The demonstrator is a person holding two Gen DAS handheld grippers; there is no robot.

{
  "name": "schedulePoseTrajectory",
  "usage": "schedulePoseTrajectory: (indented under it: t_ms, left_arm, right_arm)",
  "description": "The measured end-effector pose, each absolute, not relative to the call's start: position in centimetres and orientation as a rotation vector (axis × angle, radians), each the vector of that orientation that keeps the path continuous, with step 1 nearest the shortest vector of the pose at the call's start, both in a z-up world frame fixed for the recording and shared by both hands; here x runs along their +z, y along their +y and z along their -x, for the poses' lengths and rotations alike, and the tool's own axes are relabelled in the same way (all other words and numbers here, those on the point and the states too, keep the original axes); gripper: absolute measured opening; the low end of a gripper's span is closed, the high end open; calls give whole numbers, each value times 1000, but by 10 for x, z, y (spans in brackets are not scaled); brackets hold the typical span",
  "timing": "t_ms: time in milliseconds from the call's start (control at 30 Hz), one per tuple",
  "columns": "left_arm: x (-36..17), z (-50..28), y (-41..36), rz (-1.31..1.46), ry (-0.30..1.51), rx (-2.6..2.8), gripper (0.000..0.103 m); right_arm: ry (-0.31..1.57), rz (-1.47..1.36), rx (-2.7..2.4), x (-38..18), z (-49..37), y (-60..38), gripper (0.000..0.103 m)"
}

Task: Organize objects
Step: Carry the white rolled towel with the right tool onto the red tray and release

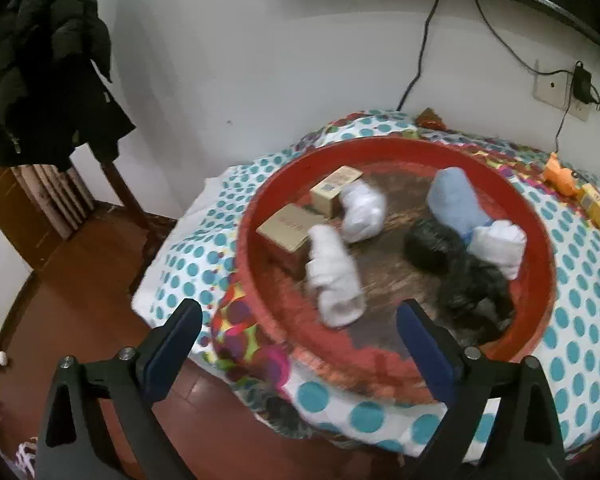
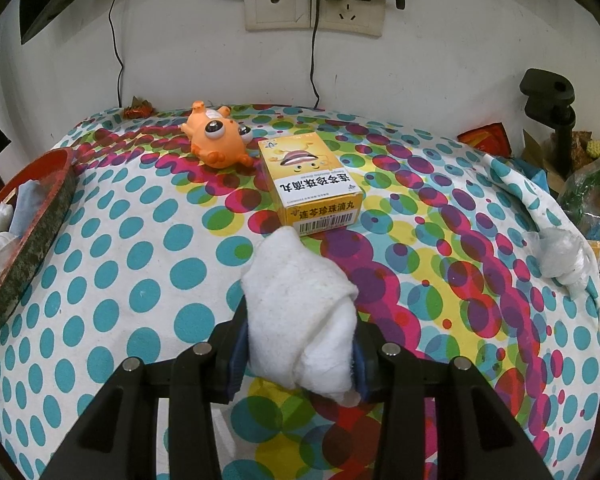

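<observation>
A round red tray (image 1: 540,240) sits on a dotted cloth and holds two cardboard boxes (image 1: 288,228), several white sock rolls (image 1: 334,280), a light blue roll (image 1: 454,200) and dark rolls (image 1: 472,284). My left gripper (image 1: 300,320) is open and empty, above the tray's near rim. My right gripper (image 2: 296,344) is shut on a white sock roll (image 2: 300,312), held above the cloth. A yellow medicine box (image 2: 312,182) and an orange toy (image 2: 216,136) lie beyond it. The tray (image 2: 36,216) shows at the left edge of the right wrist view.
The table is against a white wall with sockets (image 2: 312,4) and cables. A dark jacket (image 1: 48,64) hangs at the left over a wooden floor. A plastic-wrapped bundle (image 2: 560,260), a black clamp (image 2: 552,100) and snack bags (image 2: 592,192) crowd the right side.
</observation>
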State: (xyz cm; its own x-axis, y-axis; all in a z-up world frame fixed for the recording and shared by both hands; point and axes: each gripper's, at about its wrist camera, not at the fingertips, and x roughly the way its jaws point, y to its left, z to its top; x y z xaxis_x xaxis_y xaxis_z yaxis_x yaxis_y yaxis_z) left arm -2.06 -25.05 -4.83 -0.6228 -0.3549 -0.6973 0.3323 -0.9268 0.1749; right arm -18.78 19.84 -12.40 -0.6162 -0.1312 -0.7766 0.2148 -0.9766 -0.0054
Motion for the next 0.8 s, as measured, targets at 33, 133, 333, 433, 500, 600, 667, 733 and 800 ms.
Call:
schedulePoseTrajectory:
  t_ms: [33,133,333,433,500,600,667,733,800]
  left_arm:
    - [-51,18,-252,-1093,-46,-2528,99]
    - [-58,17,-257,-1118,-31,-2525,99]
    - [-65,16,-262,-1132,-6,-2536,100]
    - [-67,17,-264,-1136,32,-2545,102]
    - [-66,16,-263,-1125,21,-2545,102]
    - [-66,16,-263,-1114,19,-2547,103]
    - [-66,16,-264,-1118,26,-2550,103]
    - [-65,16,-266,-1118,42,-2554,103]
    - [-63,14,-270,-1107,69,-2555,103]
  right_arm:
    - [160,-1266,-2664,-124,187,198,42]
    - [209,-1264,-2690,-123,186,192,42]
    - [114,-1270,-2727,-113,182,183,42]
    - [128,-1246,-2723,-104,178,169,42]
    - [159,-1215,-2717,-95,173,157,42]
    - [158,-1168,-2684,-80,167,136,42]
    - [167,-1151,-2658,-74,164,122,42]
    - [180,-1133,-2623,-69,160,104,42]
    - [187,-1117,-2586,-64,156,86,42]
